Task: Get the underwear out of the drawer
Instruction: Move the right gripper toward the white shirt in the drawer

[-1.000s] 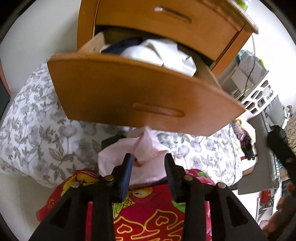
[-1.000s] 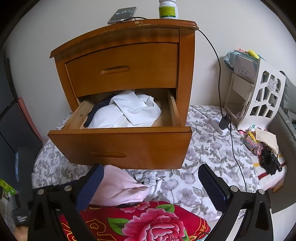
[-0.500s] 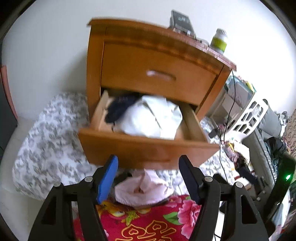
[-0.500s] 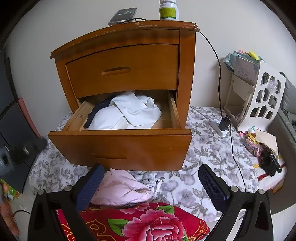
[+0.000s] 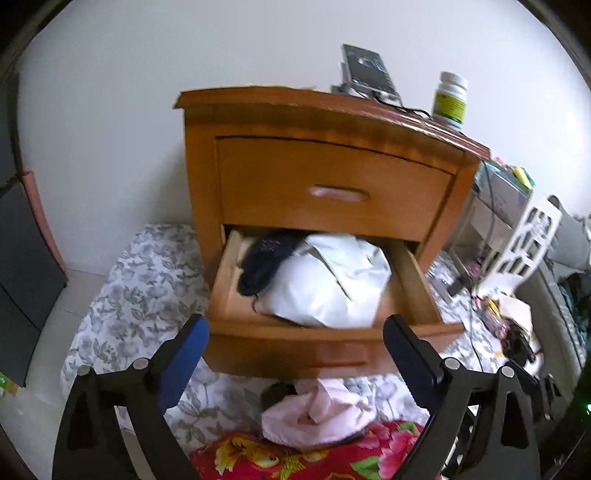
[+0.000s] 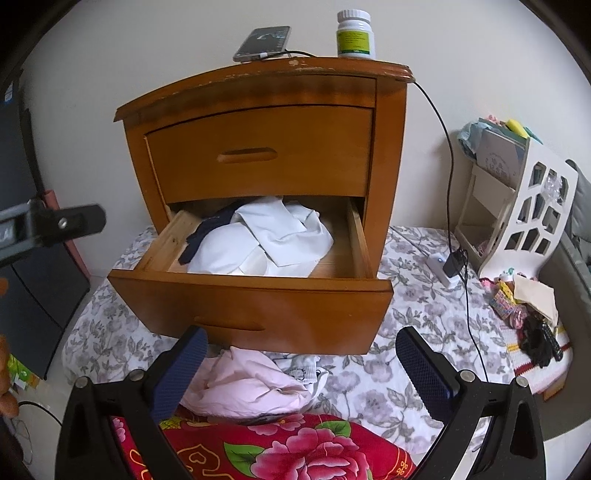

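Standing pulled out at the centre of both views, the lower drawer (image 6: 251,299) of the wooden nightstand (image 6: 266,92) holds a crumpled white garment (image 6: 266,243) and, at its left side, a dark blue garment (image 5: 262,266). The upper drawer (image 5: 332,192) is shut.

The pink underwear (image 6: 247,384) lies outside the drawer, in a loose heap below the drawer front, in the lower centre of each frame. It rests on the grey flowered sheet (image 6: 406,369), and its near edge lies against a red flowered blanket (image 6: 288,450).

The left gripper (image 5: 295,354) has just been opening its jaws; they stand wide apart with nothing gripped. The underwear appears low between the two arms in that view, touched by neither pad. The right gripper (image 6: 299,369) likewise shows wide jaws holding nothing; its left pad overlaps the pink heap in the picture, though contact cannot be confirmed.

On the nightstand top stand a phone (image 6: 264,42) with a cable attached and a white bottle (image 6: 354,35) with a green label. A white cut-out rack (image 6: 532,214) stands at the right edge of the right-wrist frame.
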Tool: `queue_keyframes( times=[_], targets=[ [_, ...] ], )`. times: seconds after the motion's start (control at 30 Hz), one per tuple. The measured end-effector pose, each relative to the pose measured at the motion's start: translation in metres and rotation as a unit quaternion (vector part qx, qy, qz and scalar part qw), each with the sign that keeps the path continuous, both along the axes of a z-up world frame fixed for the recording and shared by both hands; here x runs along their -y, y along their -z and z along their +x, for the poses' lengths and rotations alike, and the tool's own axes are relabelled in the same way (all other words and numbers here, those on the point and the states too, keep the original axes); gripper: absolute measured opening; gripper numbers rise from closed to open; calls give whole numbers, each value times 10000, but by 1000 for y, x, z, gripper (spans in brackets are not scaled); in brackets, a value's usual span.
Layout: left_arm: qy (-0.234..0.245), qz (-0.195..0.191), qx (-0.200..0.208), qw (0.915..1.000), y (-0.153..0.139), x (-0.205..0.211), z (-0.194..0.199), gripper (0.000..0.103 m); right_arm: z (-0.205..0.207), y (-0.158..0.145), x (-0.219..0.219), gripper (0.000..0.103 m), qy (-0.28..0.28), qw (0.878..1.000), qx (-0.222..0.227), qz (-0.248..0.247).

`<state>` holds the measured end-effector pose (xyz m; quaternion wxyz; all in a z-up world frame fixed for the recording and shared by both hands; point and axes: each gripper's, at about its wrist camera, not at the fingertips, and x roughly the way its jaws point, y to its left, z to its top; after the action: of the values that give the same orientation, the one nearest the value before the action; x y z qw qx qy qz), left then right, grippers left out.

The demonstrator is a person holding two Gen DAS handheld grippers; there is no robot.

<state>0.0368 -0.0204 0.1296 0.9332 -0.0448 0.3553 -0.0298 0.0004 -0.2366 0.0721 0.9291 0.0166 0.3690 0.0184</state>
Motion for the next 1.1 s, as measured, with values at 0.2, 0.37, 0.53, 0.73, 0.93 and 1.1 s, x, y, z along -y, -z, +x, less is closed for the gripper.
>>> queue_keyframes(
  times=[0.2, 0.37, 0.53, 0.73, 0.93, 1.1],
  targets=[
    [-189, -105, 113, 9997, 12, -6, 1, 97, 3, 1, -2, 103, -113, 9999, -57, -55],
    [-342, -86, 138, 9993, 25, -14, 0, 97, 9, 1, 1, 103, -140, 9999, -97, -29],
    [-454, -152, 209, 9986, 34, -24, 0, 97, 19, 3, 0, 103, -305, 9992, -261, -3],
    [-445, -224, 234, 9985, 46, -33, 3, 97, 31, -7, 0, 103, -471, 9985, -267, 37],
    [-425, -280, 277, 9983, 54, -39, 6, 97, 49, -24, -1, 103, -727, 9970, -278, 9],
    [-435, -225, 253, 9985, 61, -41, 9, 97, 66, -36, -1, 103, -905, 9951, -294, 280]
  ],
)
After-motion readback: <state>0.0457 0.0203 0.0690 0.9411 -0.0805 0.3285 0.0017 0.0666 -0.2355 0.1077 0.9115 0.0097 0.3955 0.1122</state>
